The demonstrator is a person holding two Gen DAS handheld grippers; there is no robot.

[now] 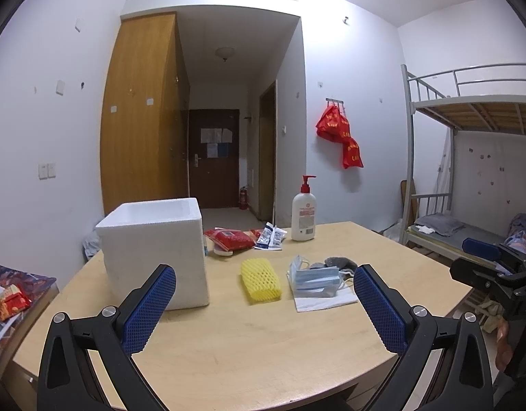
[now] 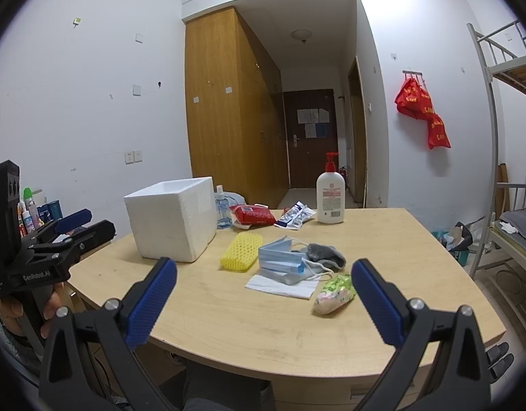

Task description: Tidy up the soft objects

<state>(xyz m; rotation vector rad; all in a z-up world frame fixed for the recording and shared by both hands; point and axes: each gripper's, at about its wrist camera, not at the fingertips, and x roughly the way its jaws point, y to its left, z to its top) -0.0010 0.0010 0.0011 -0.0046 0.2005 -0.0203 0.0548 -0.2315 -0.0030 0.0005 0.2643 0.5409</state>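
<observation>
Blue-padded fingers of the left tool (image 1: 264, 282) are seen spread wide over the near tabletop (image 1: 246, 342), nothing between them. The right tool (image 2: 264, 275) is likewise spread wide and empty, held level with the left one and to its right. Nearest the right tool, a small green-and-pink patterned pouch (image 2: 333, 294) is lying on the wood. Just behind it, a stack of blue face masks (image 2: 283, 260) is resting on a white tissue (image 2: 280, 286), with a grey sock (image 2: 326, 253) touching the stack's far side. A yellow foam net sleeve (image 2: 241, 251) is placed just left of the masks. An open white foam box (image 2: 174, 217) stands further left. A red packet (image 2: 252, 214), a blue-white wrapper (image 2: 295, 219) and a pump bottle (image 2: 329, 195) are set along the far edge.
</observation>
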